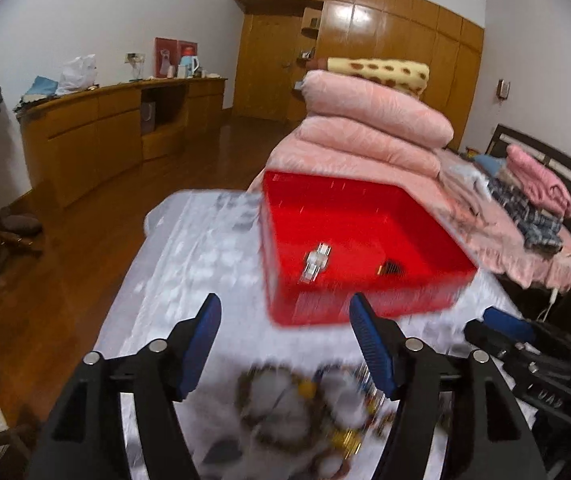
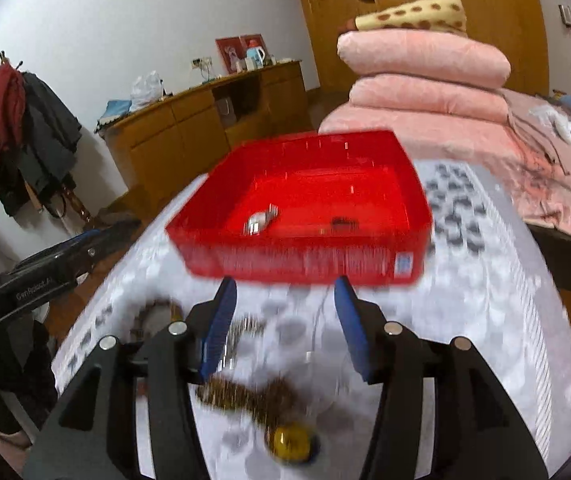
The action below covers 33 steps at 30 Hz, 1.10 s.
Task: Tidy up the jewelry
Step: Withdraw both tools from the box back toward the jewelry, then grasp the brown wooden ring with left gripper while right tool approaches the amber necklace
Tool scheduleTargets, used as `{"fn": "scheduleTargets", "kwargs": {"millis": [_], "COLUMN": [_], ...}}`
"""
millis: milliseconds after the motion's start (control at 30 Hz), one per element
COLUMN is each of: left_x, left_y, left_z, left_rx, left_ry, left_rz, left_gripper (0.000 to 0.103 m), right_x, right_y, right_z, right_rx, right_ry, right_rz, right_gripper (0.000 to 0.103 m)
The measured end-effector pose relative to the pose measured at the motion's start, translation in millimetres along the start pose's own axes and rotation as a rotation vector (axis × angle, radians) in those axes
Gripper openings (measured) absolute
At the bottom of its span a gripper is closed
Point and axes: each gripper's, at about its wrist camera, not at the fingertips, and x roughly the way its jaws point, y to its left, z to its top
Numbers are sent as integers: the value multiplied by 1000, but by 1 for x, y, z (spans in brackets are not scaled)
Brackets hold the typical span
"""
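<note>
Both tongs hang over the table with jaws spread wide and nothing between them: the left gripper [image 1: 285, 344] above a blurred heap of beads, the right gripper [image 2: 283, 320] above a brown strand. Two grippers, one red tray [image 2: 305, 264], and inside it two pieces: a silver watch [image 1: 316, 261] lying near the middle of the floor, and a small dark piece [image 1: 390, 268] just to its right, too smeared to name. Outside the tray, on the near side, the loose jewelry [image 1: 305, 408] looks like a tangle of brown bead bracelets with yellow and gold bits, though the motion blur makes a firm count impossible. From the right wrist I can pick out a brown beaded strand [image 2: 245, 392], a round amber bead [image 2: 290, 442] at its end, and another brown loop [image 2: 153, 312] off to the left. All of it lies on a white tablecloth [image 2: 485, 320] with a grey pattern. The tray is shallow, square and glossy, with a small label on its front wall. Beyond the table, folded pink quilts [image 1: 373, 128] are stacked on a bed, a spotted yellow blanket [image 1: 381, 72] on top. A long wooden sideboard [image 1: 117, 128] runs along the white wall, wooden wardrobes [image 1: 365, 36] stand behind, and coats hang on a coat stand [image 2: 29, 136].
</note>
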Motion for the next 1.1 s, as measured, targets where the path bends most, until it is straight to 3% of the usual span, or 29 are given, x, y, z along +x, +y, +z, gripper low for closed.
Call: {"fn": "scheduleTargets", "kwargs": {"millis": [200, 533, 1033, 1100], "left_x": [-15, -20, 3, 5], "left_y": [3, -18, -28, -29], "left_z": [-45, -86, -93, -92], "left_rx": [5, 63, 61, 63], "left_ry": [62, 137, 209, 212], "left_rz": [9, -33, -70, -68], "left_gripper": [65, 60, 53, 53], "right_x": [-11, -15, 0, 4], "right_y": [4, 11, 2, 2], "right_z": [-37, -82, -75, -73], "right_rx": [8, 0, 14, 11], "right_ry": [51, 140, 178, 186], "right_rz": [-17, -22, -24, -18], "right_gripper": [50, 48, 47, 43]}}
